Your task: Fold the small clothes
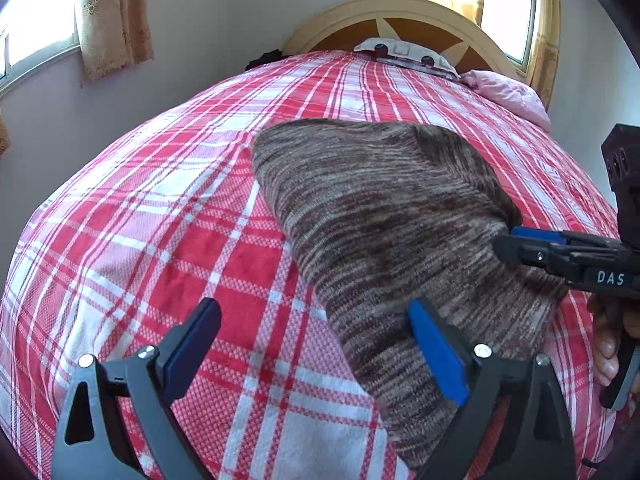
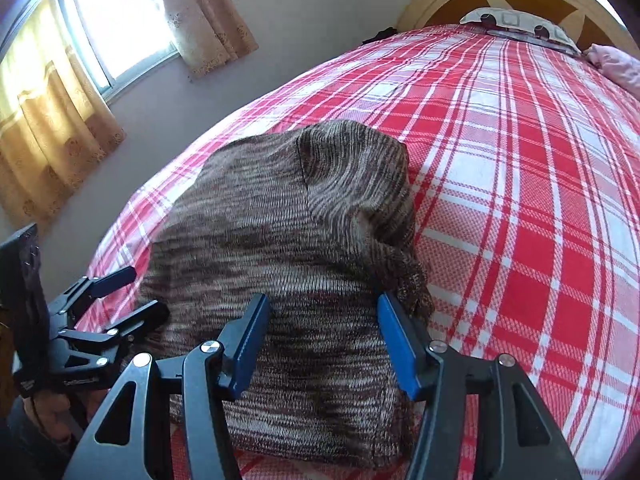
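A brown striped knit garment [image 1: 384, 216] lies folded on the red plaid bedspread [image 1: 160, 208]. It also shows in the right wrist view [image 2: 288, 240], with a bunched fold at its far right side. My left gripper [image 1: 314, 320] is open, low over the garment's near left edge, one finger over the cloth and one over the bedspread. My right gripper [image 2: 322, 312] is open, its fingers spread over the near part of the garment. It shows from the side in the left wrist view [image 1: 506, 242], and the left gripper shows in the right wrist view [image 2: 140, 294].
A wooden headboard [image 1: 404, 20] stands at the far end of the bed, with a patterned pillow [image 1: 404, 52] and a pink cloth [image 1: 508, 92] near it. Curtained windows [image 2: 112, 28] flank the wall to the left. The bedspread [image 2: 520, 200] extends to the right.
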`<action>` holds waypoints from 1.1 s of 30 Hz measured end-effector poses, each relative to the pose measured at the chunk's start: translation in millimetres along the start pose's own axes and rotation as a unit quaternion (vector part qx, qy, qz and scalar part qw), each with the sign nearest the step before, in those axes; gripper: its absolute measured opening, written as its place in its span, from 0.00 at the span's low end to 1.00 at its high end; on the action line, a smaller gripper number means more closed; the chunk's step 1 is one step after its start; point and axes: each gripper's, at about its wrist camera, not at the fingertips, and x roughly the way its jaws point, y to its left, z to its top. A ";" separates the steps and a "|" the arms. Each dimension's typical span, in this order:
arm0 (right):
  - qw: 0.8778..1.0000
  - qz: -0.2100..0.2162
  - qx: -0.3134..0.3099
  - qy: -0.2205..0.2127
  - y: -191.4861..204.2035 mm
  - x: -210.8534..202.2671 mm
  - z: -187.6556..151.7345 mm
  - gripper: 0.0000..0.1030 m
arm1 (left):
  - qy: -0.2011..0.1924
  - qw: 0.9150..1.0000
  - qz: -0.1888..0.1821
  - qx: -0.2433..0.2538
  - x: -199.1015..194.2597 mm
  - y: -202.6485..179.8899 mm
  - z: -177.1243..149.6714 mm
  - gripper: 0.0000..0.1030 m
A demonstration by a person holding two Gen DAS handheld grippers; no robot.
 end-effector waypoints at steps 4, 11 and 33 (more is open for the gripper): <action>1.000 -0.021 -0.016 -0.002 4.1 -5.6 -5.1 0.56 | 0.002 1.000 0.008 0.004 -10.5 -2.6 -4.6 0.94; 0.991 -0.100 -0.048 -0.080 34.4 -62.9 -29.9 0.56 | -0.065 0.997 0.018 0.047 -75.4 -8.6 -9.6 0.95; 0.960 -0.119 -0.055 -0.247 102.5 -197.2 -62.5 0.65 | -0.201 0.979 -0.010 0.024 -173.7 -24.3 1.6 1.00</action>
